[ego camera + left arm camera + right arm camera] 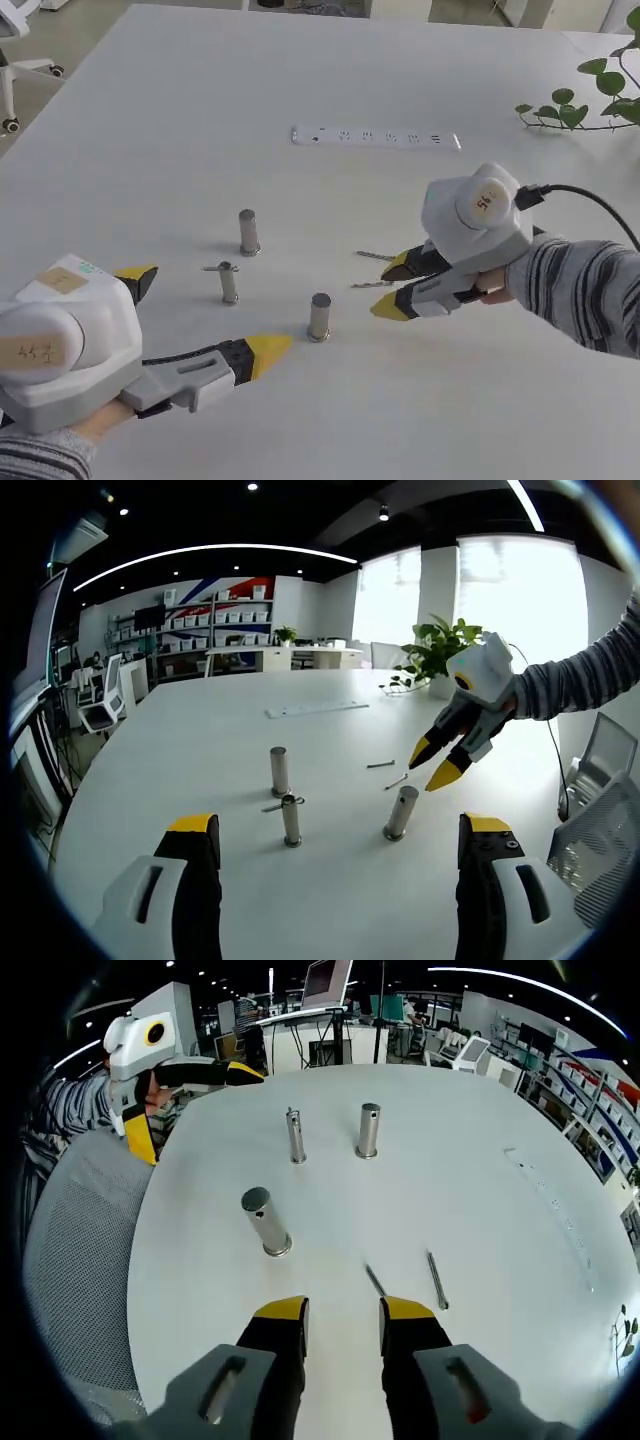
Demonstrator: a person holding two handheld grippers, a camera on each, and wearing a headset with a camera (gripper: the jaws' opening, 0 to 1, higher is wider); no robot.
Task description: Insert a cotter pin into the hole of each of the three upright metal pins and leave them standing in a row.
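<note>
While poised over the smooth matte white counter, spread wide and gripping nothing: the left tongs, pale grey plastic with black jaws capped in yellow. Narrowly parted and likewise empty: the right tongs, tips just beside two thin loose wire pieces, the nearer cotter pin and the farther cotter pin. Both lying flat, long axes pointing roughly toward the upright pins. Standing on slightly flared bases, long axes vertical, in a loose triangle rather than a row: three short dull-grey steel cylinders, namely the far metal pin, the middle metal pin and the near metal pin. Crosswise through the middle one's head, seemingly a fitted cotter pin, though too small to be sure. Further back, a long flat white plastic power strip.
</note>
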